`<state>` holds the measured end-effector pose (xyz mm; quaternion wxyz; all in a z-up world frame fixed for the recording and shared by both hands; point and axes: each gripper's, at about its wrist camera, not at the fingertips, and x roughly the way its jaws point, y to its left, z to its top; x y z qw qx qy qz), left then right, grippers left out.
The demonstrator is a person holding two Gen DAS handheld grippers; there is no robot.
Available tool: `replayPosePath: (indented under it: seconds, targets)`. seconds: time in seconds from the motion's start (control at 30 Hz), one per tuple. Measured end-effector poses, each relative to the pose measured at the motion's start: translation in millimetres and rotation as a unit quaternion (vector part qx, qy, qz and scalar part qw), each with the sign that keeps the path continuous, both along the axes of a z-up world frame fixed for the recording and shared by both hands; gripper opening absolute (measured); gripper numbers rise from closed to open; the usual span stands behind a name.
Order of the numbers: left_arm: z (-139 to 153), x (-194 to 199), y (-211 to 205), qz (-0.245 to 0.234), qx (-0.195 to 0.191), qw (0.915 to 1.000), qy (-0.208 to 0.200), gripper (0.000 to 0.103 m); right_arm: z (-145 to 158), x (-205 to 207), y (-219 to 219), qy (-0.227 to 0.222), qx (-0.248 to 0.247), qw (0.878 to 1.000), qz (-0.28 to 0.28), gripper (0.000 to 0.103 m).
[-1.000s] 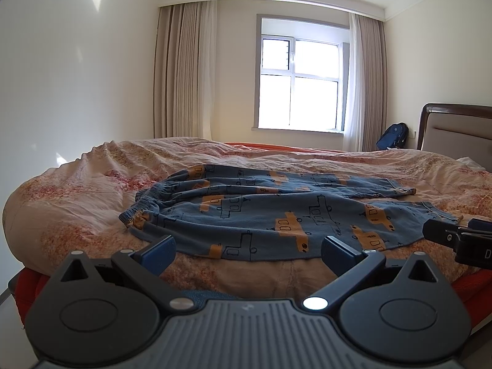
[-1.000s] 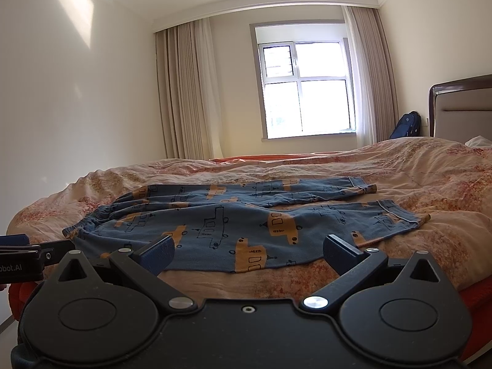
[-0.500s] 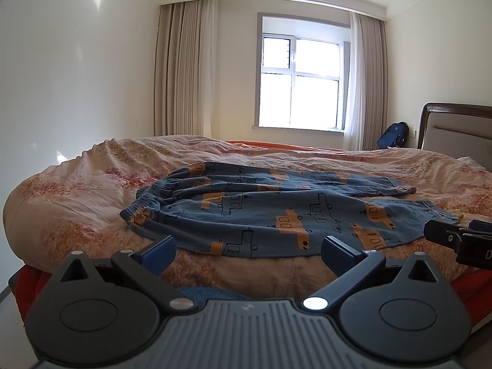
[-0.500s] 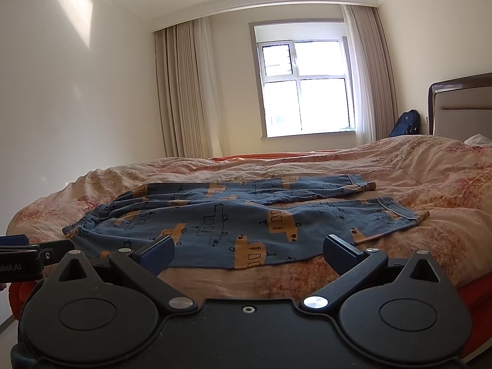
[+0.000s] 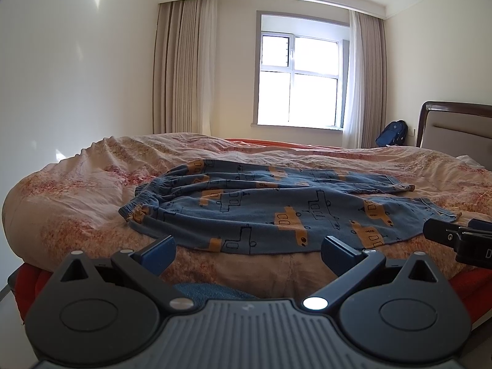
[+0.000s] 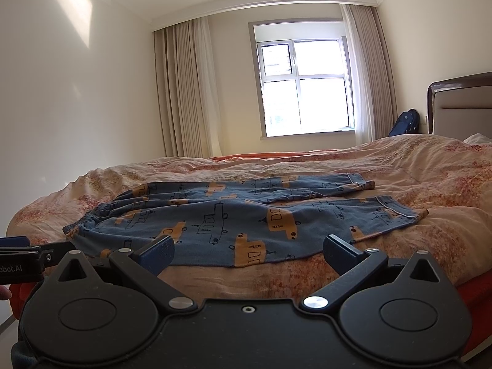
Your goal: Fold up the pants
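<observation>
Blue pants (image 5: 276, 206) (image 6: 243, 215) with orange vehicle prints lie spread flat on the bed, waistband to the left, both legs stretching right. My left gripper (image 5: 247, 250) hovers open just short of the near hem, nothing between its fingers. My right gripper (image 6: 247, 250) is also open, close to the near edge of the front leg. Each gripper shows at the side of the other's view: the right gripper's body (image 5: 461, 240), the left gripper's body (image 6: 27, 258).
The bed carries a pinkish floral quilt (image 5: 77, 196) over a red sheet (image 5: 30, 279). A wooden headboard (image 5: 455, 123) stands at right, with a blue backpack (image 5: 392, 132) by the wall. Window and curtains lie beyond the bed.
Both grippers have edged slightly nearer the pants and a little higher; the pants have not moved and both grippers stay open.
</observation>
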<state>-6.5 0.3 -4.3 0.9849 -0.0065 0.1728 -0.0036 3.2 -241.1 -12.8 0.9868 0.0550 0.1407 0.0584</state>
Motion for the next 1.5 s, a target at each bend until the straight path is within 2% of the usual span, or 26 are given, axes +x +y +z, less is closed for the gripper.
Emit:
replayPosePath:
  seconds: [0.27, 0.63, 0.9, 1.17, 1.37, 1.5]
  targets:
    - [-1.3, 1.4, -1.3, -0.001, -0.001, 1.0000, 0.008, 0.103, -4.1, -3.8, -0.4, 0.004, 0.001, 1.000, -0.003, 0.103]
    - [-5.6, 15.6, -2.5, -0.005, 0.001, 0.9988, 0.049, 0.103, -5.4, 10.1, 1.6, 0.035, -0.003, 0.999, -0.009, 0.103]
    - [-4.3, 56.4, 1.0, -0.017, -0.017, 0.9945, 0.102, 0.103, -5.0, 50.6, -3.2, 0.096, 0.019, 0.995, -0.001, 0.103]
    - [-0.2, 101.0, 2.6, -0.032, -0.026, 0.9898, 0.137, 0.103, -6.9, 91.5, -3.4, 0.129, 0.015, 0.992, -0.007, 0.103]
    - [3.0, 132.3, -2.8, -0.014, -0.006, 0.9881, 0.153, 0.103, -7.3, 120.4, -6.6, 0.146, 0.014, 0.989, -0.007, 0.103]
    - [2.4, 151.7, -7.4, -0.021, -0.002, 0.9851, 0.171, 0.103, -7.3, 137.9, -11.5, 0.152, 0.021, 0.988, -0.006, 0.103]
